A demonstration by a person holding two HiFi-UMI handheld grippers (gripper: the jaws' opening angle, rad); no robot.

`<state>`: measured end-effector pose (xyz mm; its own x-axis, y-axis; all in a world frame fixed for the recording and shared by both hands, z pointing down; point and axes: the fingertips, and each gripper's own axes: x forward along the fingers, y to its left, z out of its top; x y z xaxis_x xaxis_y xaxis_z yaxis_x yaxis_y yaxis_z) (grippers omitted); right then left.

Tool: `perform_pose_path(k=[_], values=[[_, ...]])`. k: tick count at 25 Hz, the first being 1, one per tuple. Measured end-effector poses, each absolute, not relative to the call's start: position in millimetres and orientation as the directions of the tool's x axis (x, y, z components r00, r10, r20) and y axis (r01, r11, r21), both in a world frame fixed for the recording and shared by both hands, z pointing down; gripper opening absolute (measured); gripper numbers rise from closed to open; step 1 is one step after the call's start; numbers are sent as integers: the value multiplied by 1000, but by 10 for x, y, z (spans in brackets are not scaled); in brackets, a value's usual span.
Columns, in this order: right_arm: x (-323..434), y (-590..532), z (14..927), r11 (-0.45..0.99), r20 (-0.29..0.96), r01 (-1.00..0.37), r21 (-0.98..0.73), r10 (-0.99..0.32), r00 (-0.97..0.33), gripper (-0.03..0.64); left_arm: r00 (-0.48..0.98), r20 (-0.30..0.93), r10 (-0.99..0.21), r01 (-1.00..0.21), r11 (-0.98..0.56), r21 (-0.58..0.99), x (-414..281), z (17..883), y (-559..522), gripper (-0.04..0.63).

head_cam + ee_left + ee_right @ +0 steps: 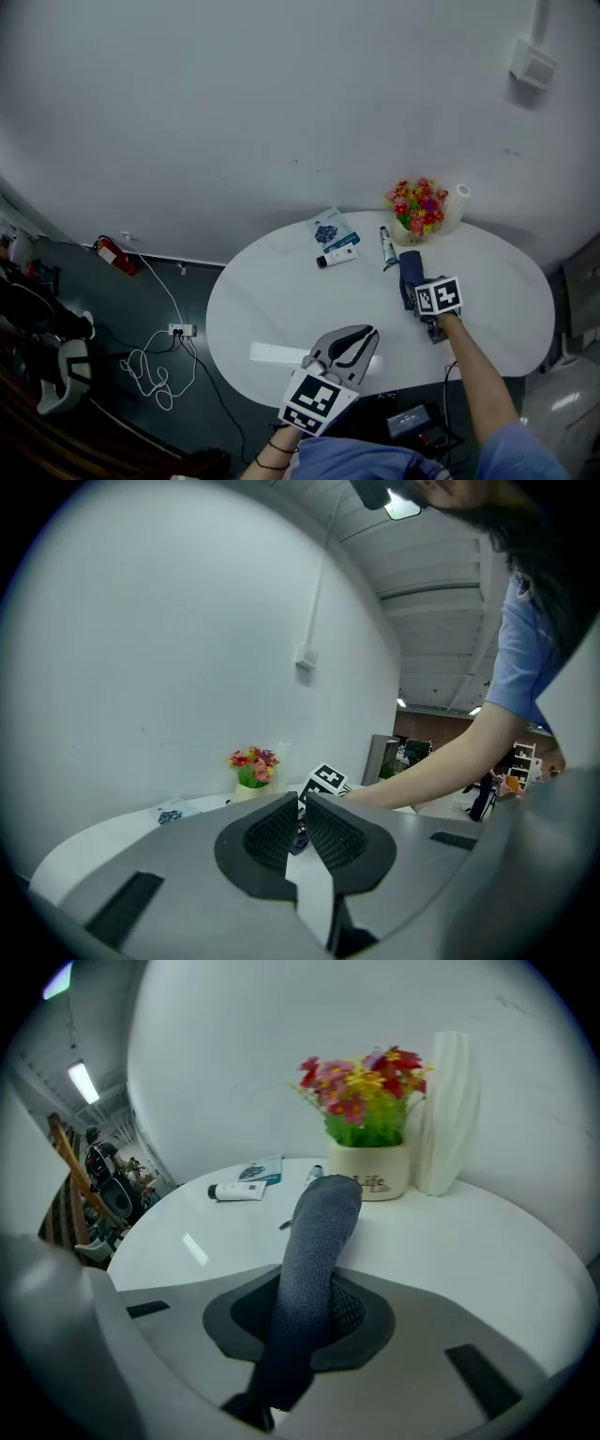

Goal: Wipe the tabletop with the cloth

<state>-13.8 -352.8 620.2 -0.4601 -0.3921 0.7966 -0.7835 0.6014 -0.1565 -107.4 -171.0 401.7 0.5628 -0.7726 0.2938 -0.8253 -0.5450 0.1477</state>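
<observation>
The only word I can read is "Life", in dark letters on the cream flower pot [367,1171] standing on the table [487,1232]. The print on the white tube [236,1191] and the booklet [260,1171] beside it is too small to read.

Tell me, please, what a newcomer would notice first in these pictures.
The bright flowers in a pot at the far edge of the round white table catch the eye first. Next comes the dark grey cloth, clamped in the right tool and reaching toward that pot.
</observation>
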Motion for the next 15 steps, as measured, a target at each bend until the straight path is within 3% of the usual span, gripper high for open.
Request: perform_pose_path(k=[15], values=[[2271,-4485,6385,460,807,-874,-158,-449,-383,71,607,369,-704,-788,-593,165,702,4230,-2433,20]])
